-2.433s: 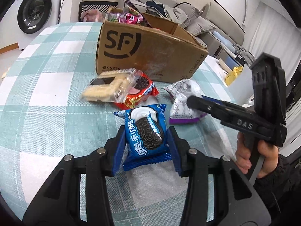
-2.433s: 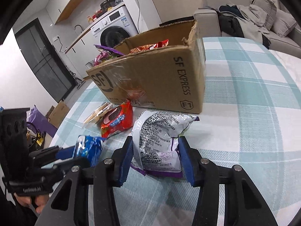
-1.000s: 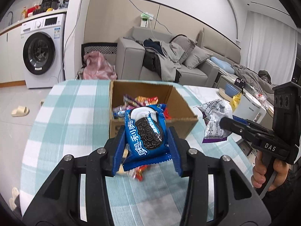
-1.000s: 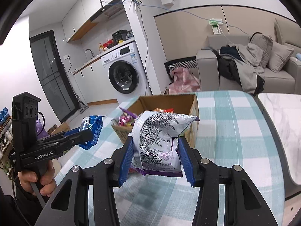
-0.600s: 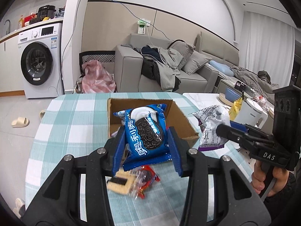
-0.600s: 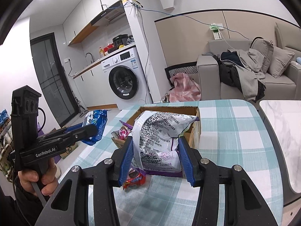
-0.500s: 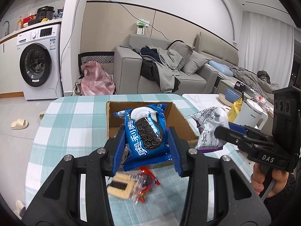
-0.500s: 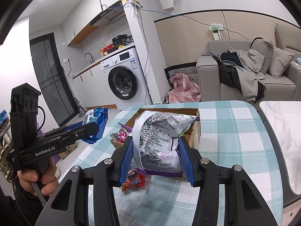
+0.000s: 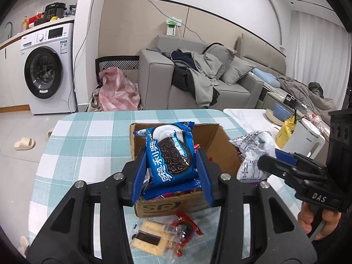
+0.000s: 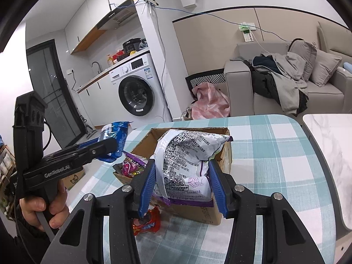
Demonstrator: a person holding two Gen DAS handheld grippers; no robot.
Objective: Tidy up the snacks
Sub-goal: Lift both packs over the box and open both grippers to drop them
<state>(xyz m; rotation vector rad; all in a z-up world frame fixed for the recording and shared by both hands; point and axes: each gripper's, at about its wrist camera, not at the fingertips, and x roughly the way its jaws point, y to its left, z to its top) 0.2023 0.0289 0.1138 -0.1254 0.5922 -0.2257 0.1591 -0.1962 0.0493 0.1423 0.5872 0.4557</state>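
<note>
Left gripper (image 9: 171, 169) clamped on the blue cookie pack (image 9: 170, 154), right gripper (image 10: 181, 184) clamped on the white-purple snack bag (image 10: 187, 160), both held above the open cardboard box (image 9: 216, 145) mid-tabletop: lower inside the walls, then release.

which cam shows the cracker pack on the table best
Left wrist: the cracker pack lies in full view before the box, beside a red pack. Right wrist: the claw hides it; only the red pack shows.
</note>
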